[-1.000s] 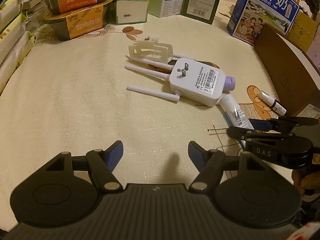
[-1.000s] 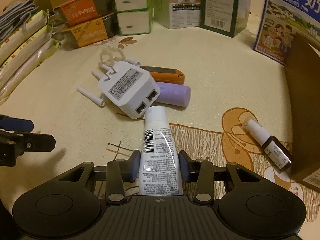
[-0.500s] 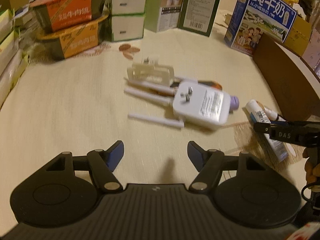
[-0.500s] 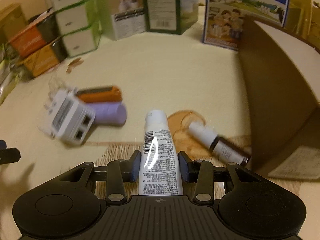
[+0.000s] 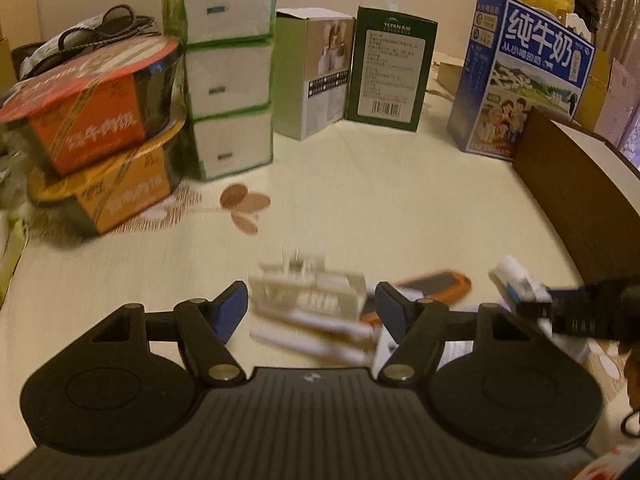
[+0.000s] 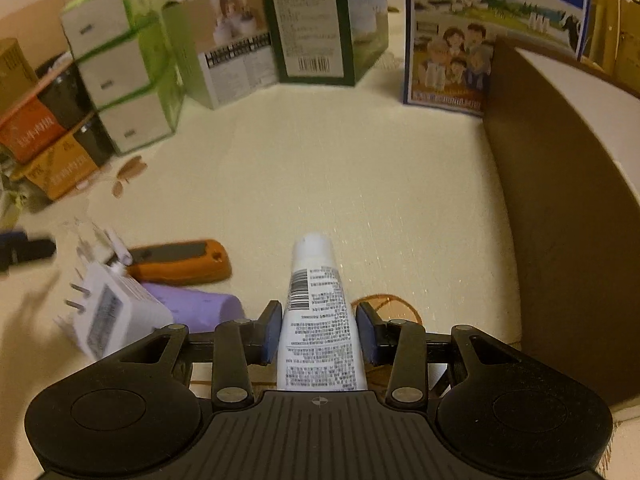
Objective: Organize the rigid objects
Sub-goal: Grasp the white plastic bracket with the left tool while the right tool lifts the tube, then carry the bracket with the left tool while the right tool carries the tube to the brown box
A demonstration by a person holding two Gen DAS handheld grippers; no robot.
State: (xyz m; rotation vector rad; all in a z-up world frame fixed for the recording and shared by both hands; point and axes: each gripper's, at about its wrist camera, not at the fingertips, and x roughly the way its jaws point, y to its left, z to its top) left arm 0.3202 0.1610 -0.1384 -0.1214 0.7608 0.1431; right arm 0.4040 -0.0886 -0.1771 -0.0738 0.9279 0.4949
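My left gripper (image 5: 311,308) is open, and its blue pads do not touch anything. Just ahead, in the gap between them, lies a blurred white plastic clip (image 5: 312,292) on the cream cloth. The white plug-in repeater (image 6: 116,316) lies beside it, its antennae (image 5: 320,336) under my left fingers. An orange device (image 6: 180,260) and a purple cylinder (image 6: 192,310) lie next to the repeater. My right gripper (image 6: 320,332) is shut on a white tube (image 6: 320,312), cap pointing forward, above the cloth. In the left wrist view the right gripper (image 5: 580,314) shows at the right edge with the tube (image 5: 516,276).
A brown box (image 6: 560,220) stands at the right. Along the back are a blue milk carton (image 5: 520,72), a dark green box (image 5: 390,68), a light green box (image 5: 312,76), stacked tissue packs (image 5: 228,76) and two stacked food bowls (image 5: 100,120).
My left gripper has moved forward, up to the white clip and the repeater's antennae. My right gripper has carried the tube to the right, away from the repeater and nearer the brown box.
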